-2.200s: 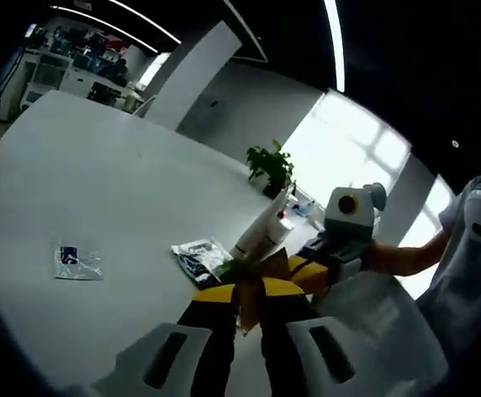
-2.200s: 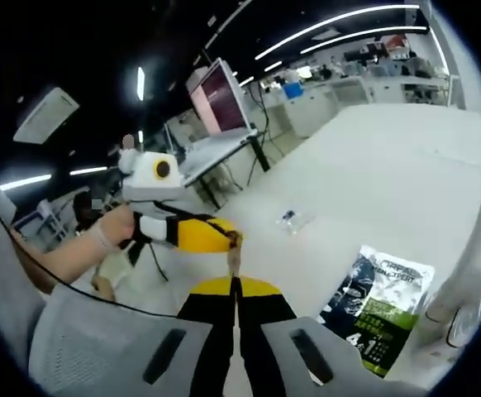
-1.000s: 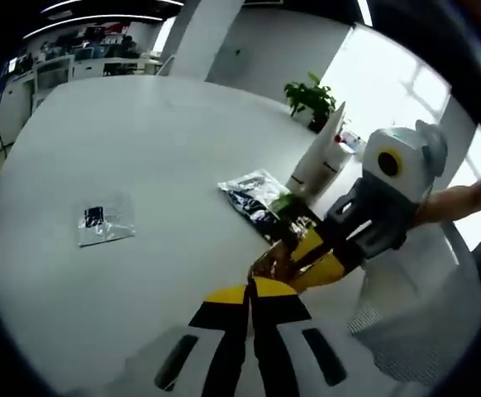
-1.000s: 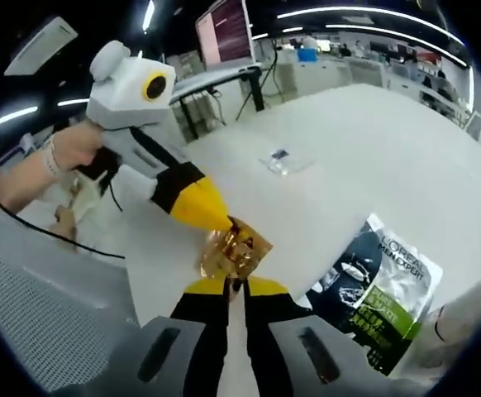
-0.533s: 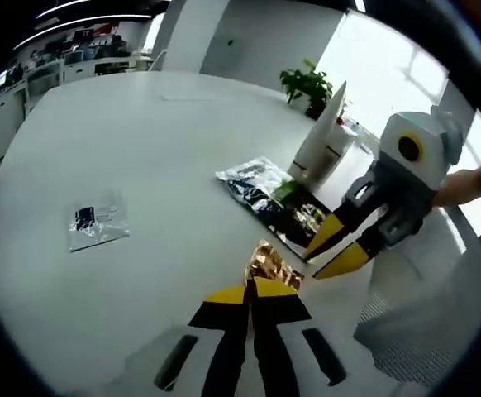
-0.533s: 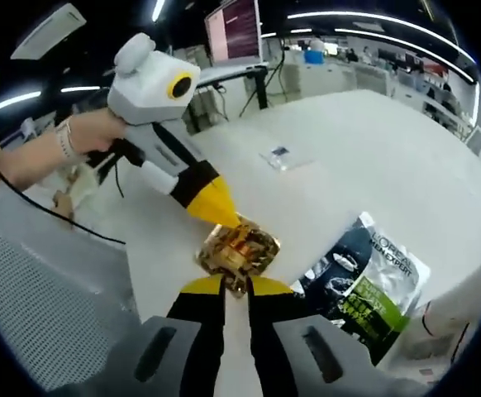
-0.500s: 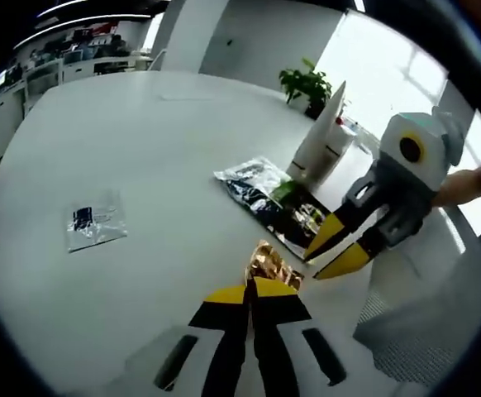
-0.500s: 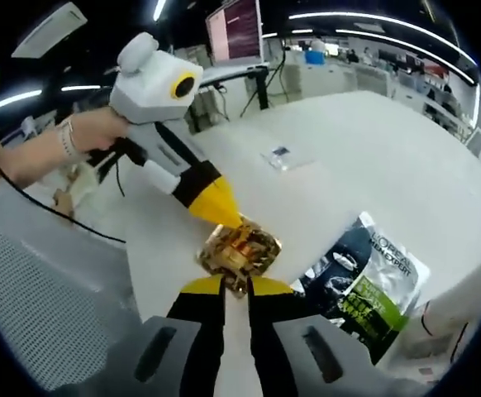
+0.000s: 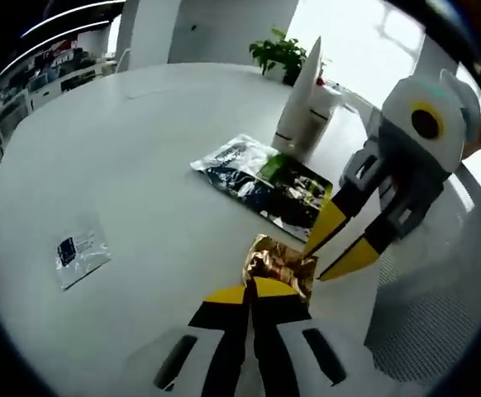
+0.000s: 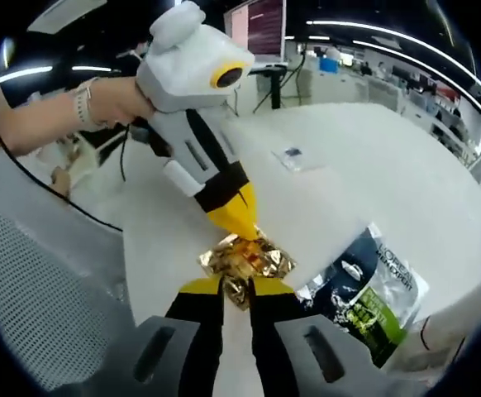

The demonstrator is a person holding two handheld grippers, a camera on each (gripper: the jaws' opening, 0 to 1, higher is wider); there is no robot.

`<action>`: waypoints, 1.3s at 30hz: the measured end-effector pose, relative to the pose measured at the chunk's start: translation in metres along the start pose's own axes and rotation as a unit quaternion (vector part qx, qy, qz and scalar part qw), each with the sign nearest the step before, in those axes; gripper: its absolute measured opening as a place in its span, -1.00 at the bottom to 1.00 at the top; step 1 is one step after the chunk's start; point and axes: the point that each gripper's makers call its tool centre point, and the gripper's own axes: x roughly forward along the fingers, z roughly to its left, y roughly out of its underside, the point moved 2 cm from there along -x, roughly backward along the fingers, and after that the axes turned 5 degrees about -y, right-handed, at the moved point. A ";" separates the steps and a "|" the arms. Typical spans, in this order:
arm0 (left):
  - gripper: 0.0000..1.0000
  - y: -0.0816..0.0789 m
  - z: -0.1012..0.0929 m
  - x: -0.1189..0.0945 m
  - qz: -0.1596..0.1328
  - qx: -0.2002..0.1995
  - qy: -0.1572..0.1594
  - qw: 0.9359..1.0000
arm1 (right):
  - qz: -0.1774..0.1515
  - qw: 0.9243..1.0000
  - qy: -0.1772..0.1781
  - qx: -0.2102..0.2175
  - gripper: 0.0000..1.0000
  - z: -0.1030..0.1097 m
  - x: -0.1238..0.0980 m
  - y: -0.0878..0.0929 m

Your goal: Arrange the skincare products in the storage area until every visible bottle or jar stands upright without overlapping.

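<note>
Since a moment ago the gold sachet has sunk toward the worktop, pinched by the left hand-held gripper, while the right hand-held gripper spreads wide beside it, seemingly letting go.

Facing views, close, sharing gold packet

Readable text: one brand name, on the dark pouch.
In the right gripper view the pouch lying on the table carries white lettering that looks like "L'ORÉAL", with smaller lines under it too blurred to read. In the left gripper view the pouch's print, and the dark mark on the small clear sachet, cannot be made out.
</note>
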 end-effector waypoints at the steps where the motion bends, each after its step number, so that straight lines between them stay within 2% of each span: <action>1: -1.00 -0.001 -0.001 0.001 0.000 0.005 0.003 1.000 | 0.006 1.000 0.004 -0.009 -0.76 -0.002 0.001 0.001; 7: -1.00 -0.004 -0.001 0.004 0.006 0.026 0.004 1.000 | 0.008 1.000 0.012 -0.020 -0.74 -0.005 0.005 0.001; 23: -0.99 -0.010 0.000 0.010 0.000 0.051 0.007 0.999 | 0.007 0.999 0.028 -0.019 -0.70 -0.014 0.007 0.006; 30: -0.77 -0.008 0.000 0.002 -0.005 0.047 -0.004 0.999 | 0.006 0.999 0.032 -0.017 -0.70 -0.015 0.007 0.006; 32: -0.68 -0.011 0.002 -0.003 -0.015 0.044 -0.013 0.999 | 0.006 0.999 0.034 -0.015 -0.70 -0.015 0.007 0.006; 35: -0.67 -0.015 0.005 -0.005 -0.032 0.029 -0.014 0.999 | 0.006 0.999 0.035 -0.015 -0.70 -0.015 0.007 0.007; 39: -0.68 -0.013 -0.005 -0.009 -0.033 0.029 -0.001 0.999 | 0.004 0.999 0.035 -0.014 -0.70 -0.015 0.007 0.007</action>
